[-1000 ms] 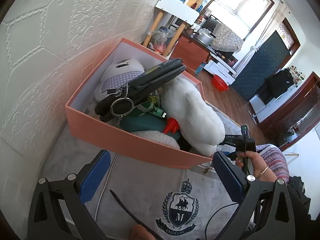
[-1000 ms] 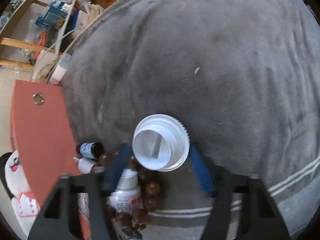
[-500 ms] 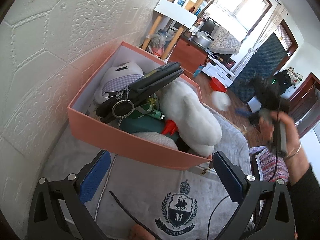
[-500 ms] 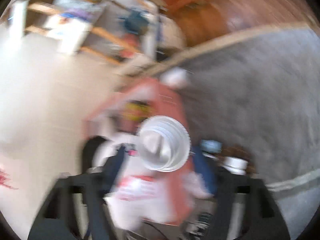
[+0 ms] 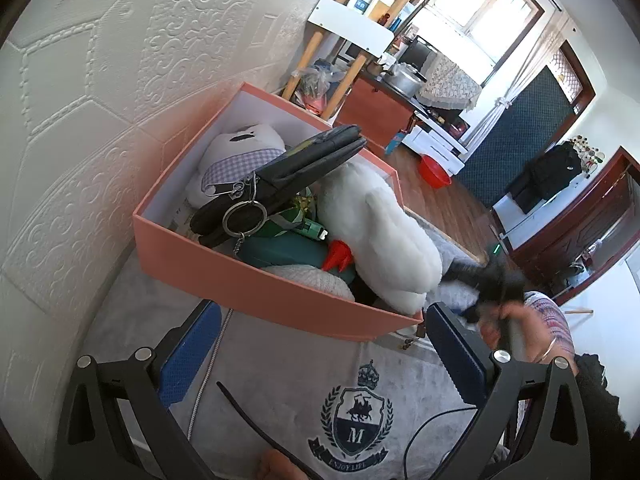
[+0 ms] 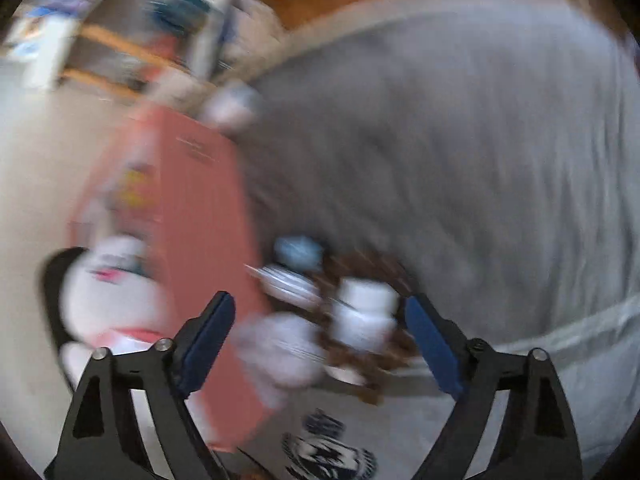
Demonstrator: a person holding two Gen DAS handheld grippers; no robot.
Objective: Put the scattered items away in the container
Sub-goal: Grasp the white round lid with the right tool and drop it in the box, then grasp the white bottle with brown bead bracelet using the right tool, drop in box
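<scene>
The white bottle point(image 6: 366, 312) lies among brown beads point(image 6: 360, 364) on the grey blanket point(image 6: 460, 168), just beside the pink box point(image 6: 208, 240), below and between the right gripper point(image 6: 318, 344) fingers, which have just been closing, nothing clamped; the frame is blurred; the left gripper point(image 5: 320, 356) gapes empty, farther off.

We get sharp, bright daylight in left wrist view from the window point(image 5: 486, 12), blown out. Right wrist view heavily motion-blurred throughout. Both fisheye-warped, dark vignetted corners.
</scene>
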